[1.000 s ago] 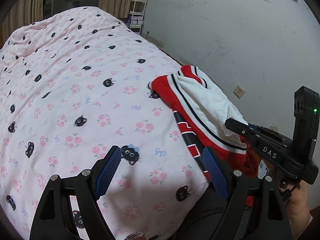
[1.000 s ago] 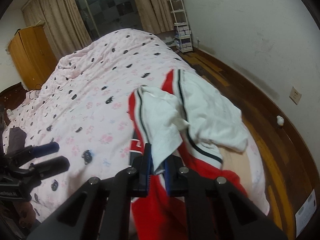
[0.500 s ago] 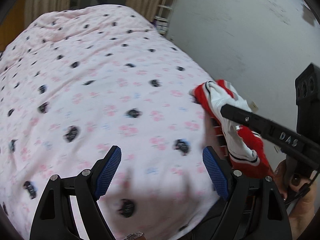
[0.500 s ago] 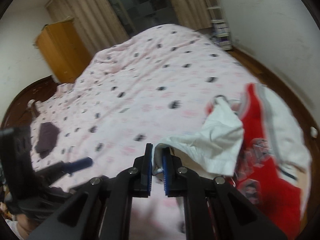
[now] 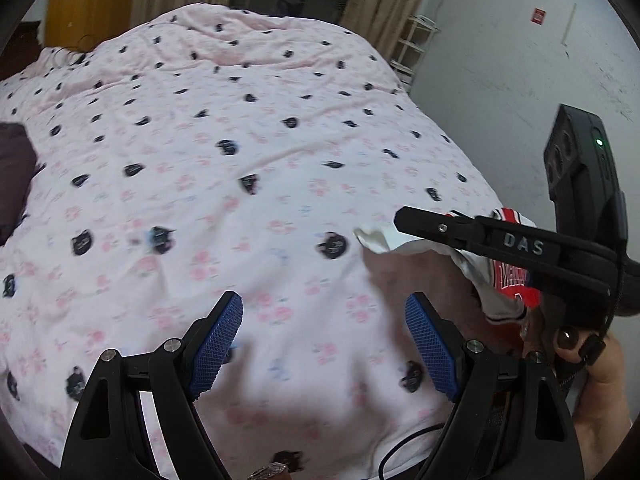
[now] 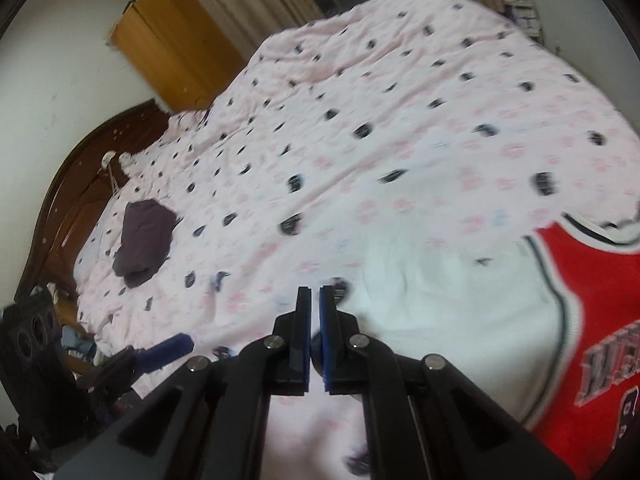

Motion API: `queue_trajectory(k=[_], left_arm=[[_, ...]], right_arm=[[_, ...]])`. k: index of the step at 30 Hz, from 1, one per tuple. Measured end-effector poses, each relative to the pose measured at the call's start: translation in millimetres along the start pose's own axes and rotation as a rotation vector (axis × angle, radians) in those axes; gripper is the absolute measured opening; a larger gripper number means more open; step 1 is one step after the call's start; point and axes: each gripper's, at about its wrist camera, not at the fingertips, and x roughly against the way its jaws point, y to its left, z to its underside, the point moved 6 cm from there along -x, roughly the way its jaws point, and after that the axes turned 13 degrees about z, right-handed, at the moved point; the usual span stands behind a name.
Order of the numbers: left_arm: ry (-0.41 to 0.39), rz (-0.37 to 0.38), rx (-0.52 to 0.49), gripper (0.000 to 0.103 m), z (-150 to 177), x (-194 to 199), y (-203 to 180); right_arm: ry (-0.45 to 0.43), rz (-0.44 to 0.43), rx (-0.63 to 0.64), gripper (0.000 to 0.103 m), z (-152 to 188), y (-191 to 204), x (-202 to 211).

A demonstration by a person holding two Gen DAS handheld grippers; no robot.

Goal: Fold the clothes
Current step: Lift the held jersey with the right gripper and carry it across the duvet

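- Right gripper (image 6: 315, 300): jaws nearly together, clenched on the white hem of the jersey (image 6: 592, 320); the pinched cloth itself is hidden behind the pads in its own view.
- Compared with a second ago, the jersey has been dragged from the bed's far edge to lie just right of this gripper, red front up.
- Left gripper (image 5: 324, 344): released, wide, empty, over the pink duvet (image 5: 240, 160).
- Judgement: spreading stage; folding not begun.

That was a home bedroom: a wide bed (image 6: 400, 152) under a pink printed quilt, dark wooden headboard (image 6: 80, 160) against the wall, a wooden wardrobe (image 6: 176, 40) in the corner, beige curtains (image 5: 384, 0) hanging, and a white shelf rack (image 5: 412, 52) alongside.
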Motion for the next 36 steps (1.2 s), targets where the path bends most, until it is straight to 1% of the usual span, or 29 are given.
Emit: queue_trajectory(k=[2,5,7,10,11,15,20,22,24,26,29,32,33,34,35,36], left_arm=[[-0.009,-0.015,0.027,0.08,3,8,16],[-0.028,-0.018,0.072,0.08,8,19,35],[-0.036,-0.02,0.084,0.08,12,26,43],[-0.034,-0.031,0.079,0.08,16,31,49],[-0.033,-0.035,0.077,0.08,17,31,51],[-0.044,-0.04,0.087,0.08,19,39,58],[-0.079,-0.082,0.103,0.08,22,62,76],[-0.102,-0.113,0.116,0.08,24,76,88],[-0.126,-0.145,0.131,0.08,28,93,101],[-0.148,-0.165,0.155,0.08,32,108,114],[-0.167,-0.194,0.185,0.08,38,125,132],[-0.166,-0.216,0.201,0.08,43,130,145],[-0.162,-0.221,0.205,0.08,45,130,148],[-0.156,-0.221,0.208,0.08,47,129,150],[-0.151,-0.218,0.211,0.08,48,126,150],[-0.145,-0.215,0.213,0.08,49,123,150]], right_arm=[[0.021,0.03,0.037,0.004,-1,17,-17],[0.074,0.069,0.03,0.004,3,22,-43],[0.095,0.072,0.026,0.004,6,22,-53],[0.107,0.04,0.015,0.004,8,30,-58],[0.108,0.029,0.025,0.004,7,38,-58],[0.12,-0.02,0.07,0.004,0,78,-62],[0.144,-0.125,0.153,0.004,-8,155,-73],[0.161,-0.177,0.168,0.004,-8,181,-77],[0.184,-0.251,0.177,0.004,-7,210,-79],[0.204,-0.32,0.204,0.004,-1,242,-79],[0.241,-0.374,0.252,0.004,14,273,-82],[0.29,-0.381,0.287,0.008,33,281,-91],[0.297,-0.378,0.291,0.01,37,281,-92],[0.306,-0.365,0.298,0.016,42,279,-94],[0.305,-0.348,0.307,0.035,45,272,-92],[0.291,-0.33,0.314,0.058,46,266,-89]])
